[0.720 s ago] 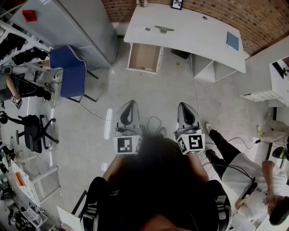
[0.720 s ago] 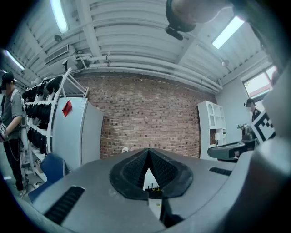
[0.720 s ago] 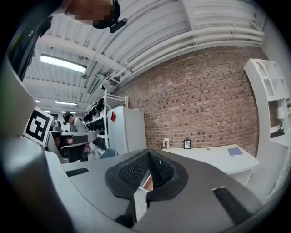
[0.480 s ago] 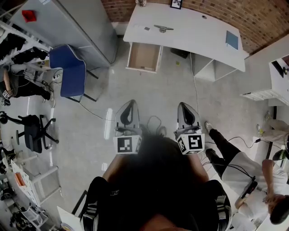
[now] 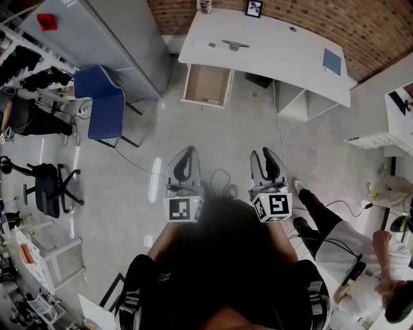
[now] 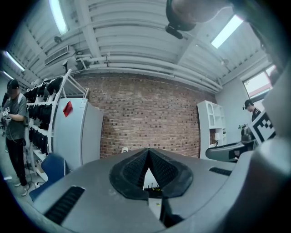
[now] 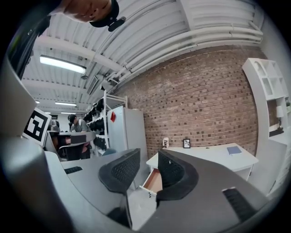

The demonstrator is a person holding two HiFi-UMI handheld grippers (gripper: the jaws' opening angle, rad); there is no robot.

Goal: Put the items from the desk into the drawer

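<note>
The white desk (image 5: 271,48) stands far ahead against the brick wall, its wooden drawer (image 5: 206,86) pulled open and bare inside. On the desk lie a blue notebook (image 5: 332,61), a grey metal item (image 5: 234,44), a picture frame (image 5: 253,8) and a jar (image 5: 204,5). Both grippers are held level over the floor, well short of the desk. My left gripper (image 5: 188,149) is shut with nothing in it; its tips meet (image 6: 148,150). My right gripper (image 5: 262,153) is open and holds nothing (image 7: 148,157); past it I see the drawer (image 7: 153,180) and notebook (image 7: 234,149).
A blue chair (image 5: 98,100) and a grey cabinet (image 5: 110,32) stand left of the drawer. Cables (image 5: 277,122) trail over the floor. A seated person (image 5: 361,271) is at the lower right, with white shelving (image 5: 374,136) beyond. Another person (image 5: 19,116) and a black office chair (image 5: 48,187) are at the left.
The right gripper's jaws have parted; earlier they looked closed. The desk and drawer sit a little lower in the head view. The left gripper stays shut.
</note>
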